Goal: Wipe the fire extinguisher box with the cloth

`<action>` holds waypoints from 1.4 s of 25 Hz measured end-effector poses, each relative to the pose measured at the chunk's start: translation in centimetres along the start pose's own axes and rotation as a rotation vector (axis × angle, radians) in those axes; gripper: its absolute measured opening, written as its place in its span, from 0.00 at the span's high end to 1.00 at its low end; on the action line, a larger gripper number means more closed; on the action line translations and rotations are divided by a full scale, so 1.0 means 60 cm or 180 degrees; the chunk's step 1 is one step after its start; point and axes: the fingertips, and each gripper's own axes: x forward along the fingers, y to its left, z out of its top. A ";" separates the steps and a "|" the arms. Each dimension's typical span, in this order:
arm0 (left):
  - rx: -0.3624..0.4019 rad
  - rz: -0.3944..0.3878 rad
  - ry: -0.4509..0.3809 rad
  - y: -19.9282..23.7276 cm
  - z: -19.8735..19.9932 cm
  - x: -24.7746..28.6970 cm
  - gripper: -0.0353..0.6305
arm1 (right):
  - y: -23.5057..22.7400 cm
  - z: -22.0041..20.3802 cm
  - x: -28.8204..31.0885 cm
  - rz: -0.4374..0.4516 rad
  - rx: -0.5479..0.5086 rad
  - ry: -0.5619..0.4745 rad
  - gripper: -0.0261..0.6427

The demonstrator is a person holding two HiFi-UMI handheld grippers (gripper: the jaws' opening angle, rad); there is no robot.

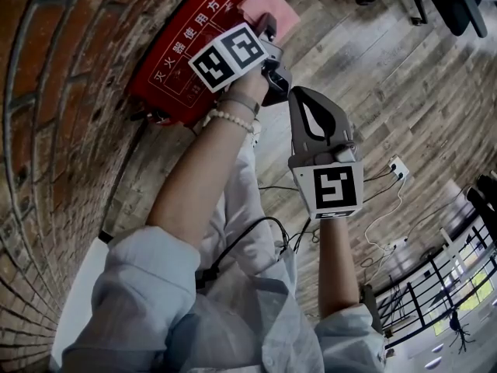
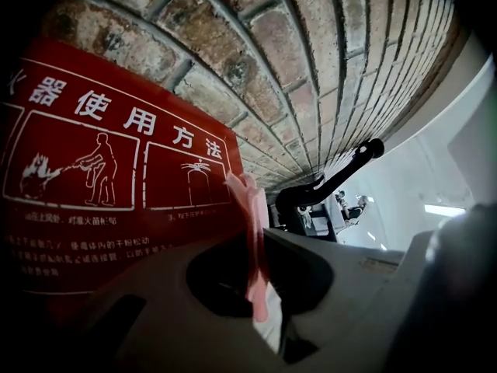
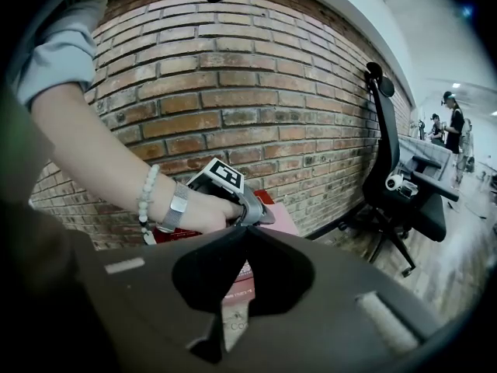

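The red fire extinguisher box [image 1: 175,72], printed with white characters and diagrams, stands against the brick wall. My left gripper [image 1: 268,26] is at the box's far end, shut on a pink cloth [image 1: 272,6] that lies against the box. In the left gripper view the cloth [image 2: 252,231] hangs pinched between the jaws, next to the box face [image 2: 116,169]. My right gripper [image 1: 297,93] hovers just right of the left one, apart from the box, shut with nothing in it. The right gripper view shows its tips [image 3: 247,228] together, with the cloth [image 3: 286,220] and the box [image 3: 245,274] beyond.
A brick wall [image 1: 46,92] runs behind the box. The floor [image 1: 404,84] is wood planks. A black office chair [image 3: 396,177] stands to the right near the wall. A white power strip [image 1: 397,167] with cables lies on the floor. People [image 3: 450,123] stand far off.
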 end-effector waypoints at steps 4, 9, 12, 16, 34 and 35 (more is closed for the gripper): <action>0.0012 0.0030 0.0003 0.007 0.000 -0.002 0.93 | 0.001 0.000 0.002 -0.0001 0.0001 -0.0008 0.95; -0.0008 0.0073 -0.0010 0.015 0.003 -0.014 0.93 | 0.007 0.001 0.003 0.0016 0.0001 -0.0005 0.95; -0.0013 0.0104 -0.0012 0.025 0.001 -0.024 0.93 | 0.013 0.002 0.004 0.0036 -0.0016 0.0002 0.95; -0.0027 0.0132 -0.0023 0.035 0.001 -0.037 0.93 | 0.020 0.004 0.005 0.0052 -0.0039 -0.0010 0.95; -0.0049 0.0323 -0.0038 0.093 0.005 -0.115 0.93 | 0.064 0.021 0.008 0.0164 -0.0152 -0.0019 0.95; -0.0051 0.0333 -0.0040 0.097 0.005 -0.121 0.93 | 0.067 0.021 0.008 0.0170 -0.0158 -0.0017 0.95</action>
